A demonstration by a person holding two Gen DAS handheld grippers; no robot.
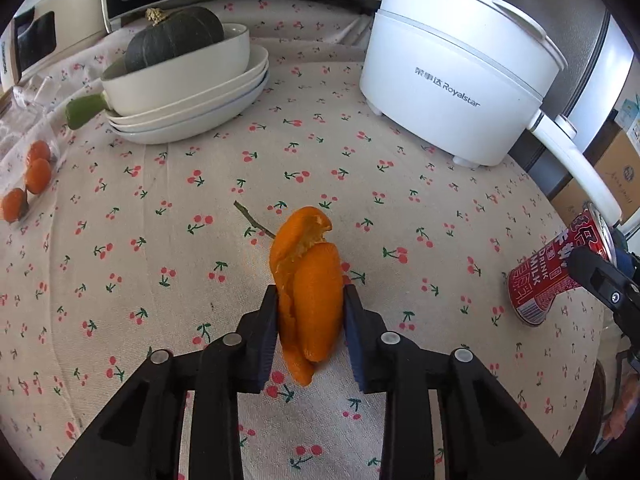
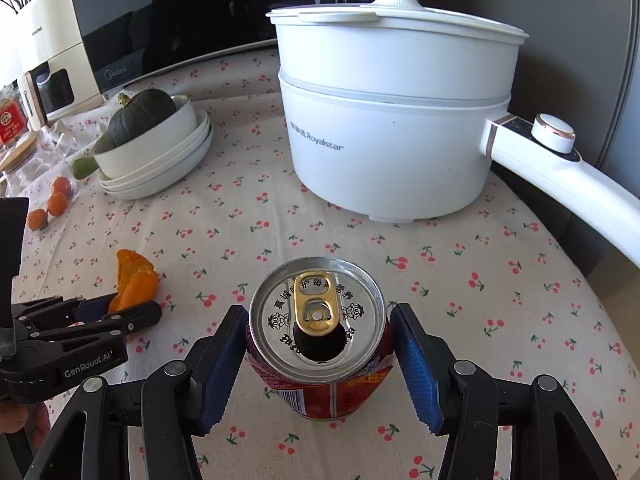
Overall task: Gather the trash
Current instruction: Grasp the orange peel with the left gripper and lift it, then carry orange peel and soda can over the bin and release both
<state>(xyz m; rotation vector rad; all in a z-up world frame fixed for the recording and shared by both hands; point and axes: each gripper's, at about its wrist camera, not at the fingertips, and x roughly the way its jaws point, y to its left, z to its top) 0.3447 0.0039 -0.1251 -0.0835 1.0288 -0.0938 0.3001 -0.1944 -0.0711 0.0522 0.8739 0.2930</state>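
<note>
Pinching the orange peel (image 1: 310, 300) at the frame's lower centre, our left gripper (image 1: 311, 304) clamps it; our right gripper (image 2: 318, 364) squeezes the opened red can (image 2: 320, 344) low in its view, above the cherry-print tablecloth (image 2: 460, 280).

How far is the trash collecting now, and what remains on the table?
Nothing looks binned yet; no bin is in view. In hand: the left gripper is closed on the orange citrus peel; the right gripper straddles the opened red drink can, whose sides look dented at the pads. Left: a thin green twig on the cherry-print tablecloth.
</note>
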